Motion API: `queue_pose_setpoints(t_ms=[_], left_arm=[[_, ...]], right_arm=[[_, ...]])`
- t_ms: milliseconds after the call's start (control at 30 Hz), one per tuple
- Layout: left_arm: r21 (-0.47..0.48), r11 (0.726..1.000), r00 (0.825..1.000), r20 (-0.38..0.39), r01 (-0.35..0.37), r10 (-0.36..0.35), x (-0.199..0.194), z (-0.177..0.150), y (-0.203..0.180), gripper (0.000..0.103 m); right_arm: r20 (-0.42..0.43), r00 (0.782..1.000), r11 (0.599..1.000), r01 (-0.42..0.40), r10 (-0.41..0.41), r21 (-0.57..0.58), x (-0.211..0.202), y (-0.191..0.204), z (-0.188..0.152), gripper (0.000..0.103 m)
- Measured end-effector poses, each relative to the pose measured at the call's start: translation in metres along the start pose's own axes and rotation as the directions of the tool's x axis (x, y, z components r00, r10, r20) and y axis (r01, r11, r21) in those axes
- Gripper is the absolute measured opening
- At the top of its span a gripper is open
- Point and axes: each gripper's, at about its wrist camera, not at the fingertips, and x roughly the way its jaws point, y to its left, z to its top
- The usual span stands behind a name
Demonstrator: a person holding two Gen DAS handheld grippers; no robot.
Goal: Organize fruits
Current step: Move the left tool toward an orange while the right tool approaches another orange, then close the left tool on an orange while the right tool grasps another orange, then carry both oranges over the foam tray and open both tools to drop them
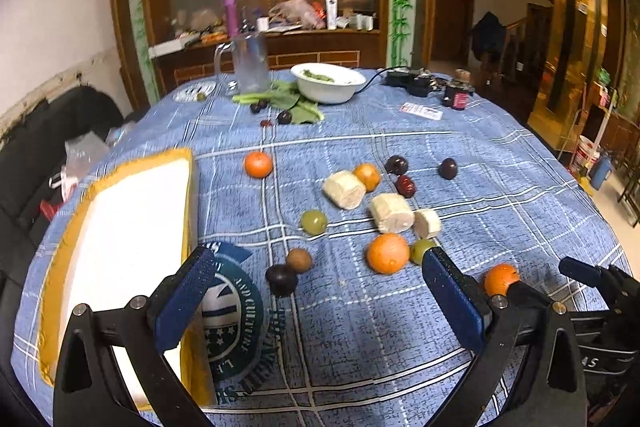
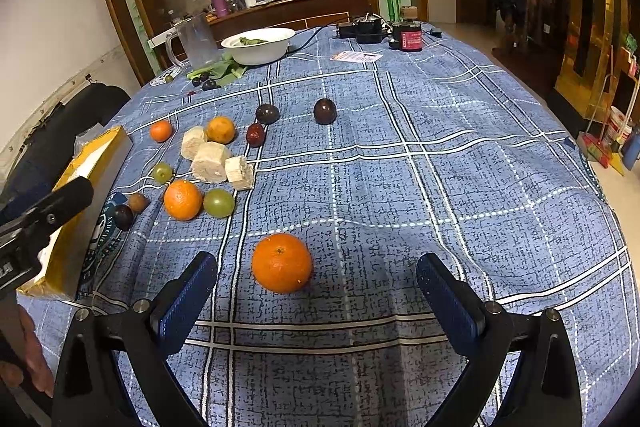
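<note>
1. A blue plaid tablecloth point(image 2: 440, 167) covers the round table, with fruit scattered over its left half.
2. A yellow-rimmed white foam tray point(image 1: 132, 227) lies at the near left edge, empty as far as the view shows.
3. The left gripper point(image 1: 318, 293) hovers with its fingers spread wide, grasping nothing; a dark plum point(image 1: 282, 279) and a brown kiwi point(image 1: 299, 260) sit just beyond the gap.
4. The right gripper point(image 2: 318, 293) is likewise released, spread around open cloth, with a large orange point(image 2: 282, 262) lying just ahead between its fingers, untouched.
5. A white bowl point(image 2: 260, 47) of greens stands far back beside a clear jug point(image 2: 196, 41).
6. Three pale banana chunks point(image 2: 214, 159) cluster mid-left (peeled, cut ends showing).
7. Another orange point(image 2: 183, 199) touches a green grape point(image 2: 219, 203) near them.
8. Two dark plums point(image 2: 325, 111) lie farther back, well apart from each other.
</note>
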Motion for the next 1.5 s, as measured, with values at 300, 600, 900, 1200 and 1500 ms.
queue_pose_setpoints(t_ms=[300, 600, 900, 1200, 1500], left_arm=[[0.002, 1.0, 1.0, -0.029, 0.006, -0.005, 0.01, -0.003, -0.002, 0.103], [-0.002, 0.994, 0.993, -0.032, 0.109, -0.109, 0.012, 0.007, 0.006, 0.103], [0.097, 0.957, 0.958, -0.115, 0.274, -0.262, 0.035, 0.015, -0.032, 0.082], [0.152, 0.95, 0.942, -0.242, 0.271, -0.231, 0.087, 0.008, -0.047, 0.052], [0.048, 0.95, 0.929, -0.228, 0.309, -0.291, 0.084, 0.004, -0.029, 0.031]], right_arm=[[-0.011, 1.0, 1.0, -0.01, 0.009, -0.029, 0.003, 0.006, -0.001, 0.101], [-0.013, 1.0, 0.992, 0.006, -0.007, -0.125, 0.002, 0.018, -0.004, 0.097], [-0.073, 0.997, 0.988, -0.036, 0.025, -0.151, 0.014, 0.021, 0.008, 0.076], [-0.121, 0.992, 0.986, -0.051, 0.031, -0.161, 0.03, 0.024, 0.01, 0.073], [-0.152, 0.988, 0.986, -0.061, 0.038, -0.155, 0.035, 0.024, 0.007, 0.038]])
